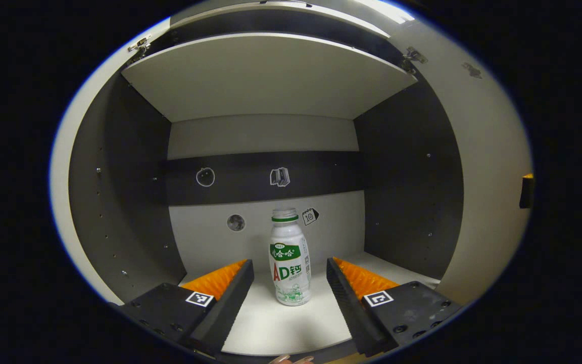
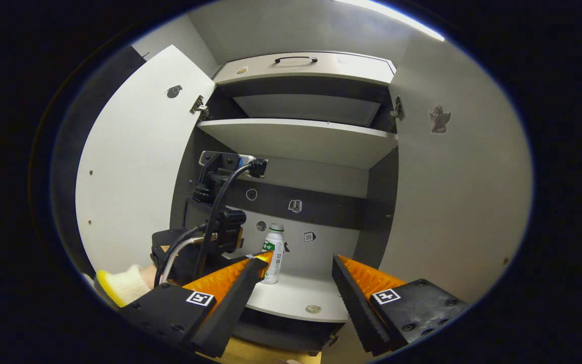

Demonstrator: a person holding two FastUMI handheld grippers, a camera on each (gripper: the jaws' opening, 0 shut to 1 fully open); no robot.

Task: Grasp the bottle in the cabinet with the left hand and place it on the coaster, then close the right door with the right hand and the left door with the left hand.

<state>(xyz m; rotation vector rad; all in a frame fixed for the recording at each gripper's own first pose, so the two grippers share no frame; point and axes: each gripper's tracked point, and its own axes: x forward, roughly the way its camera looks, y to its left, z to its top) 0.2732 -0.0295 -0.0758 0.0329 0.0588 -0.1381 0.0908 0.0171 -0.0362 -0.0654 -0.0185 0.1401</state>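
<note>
A white bottle (image 1: 289, 258) with a green-and-red label and a green neck ring stands upright on the cabinet's lower shelf (image 1: 271, 323). My left gripper (image 1: 290, 270) is open, one finger on each side of the bottle, not touching it. In the right gripper view the same bottle (image 2: 273, 253) stands deep in the cabinet, with the left gripper (image 2: 205, 242) and its cables reaching in from the left, held by a hand in a pale sleeve (image 2: 127, 283). My right gripper (image 2: 298, 265) hangs open in front of the cabinet, holding nothing. Both doors, left door (image 2: 134, 167) and right door (image 2: 460, 192), stand open.
An upper shelf (image 2: 301, 139) spans the cabinet, with a drawer and handle (image 2: 296, 59) above it. Small stickers dot the back wall (image 1: 280, 177). A small round mark (image 2: 313, 308) lies near the lower shelf's front edge. Dark side walls (image 1: 407, 192) close in on both sides.
</note>
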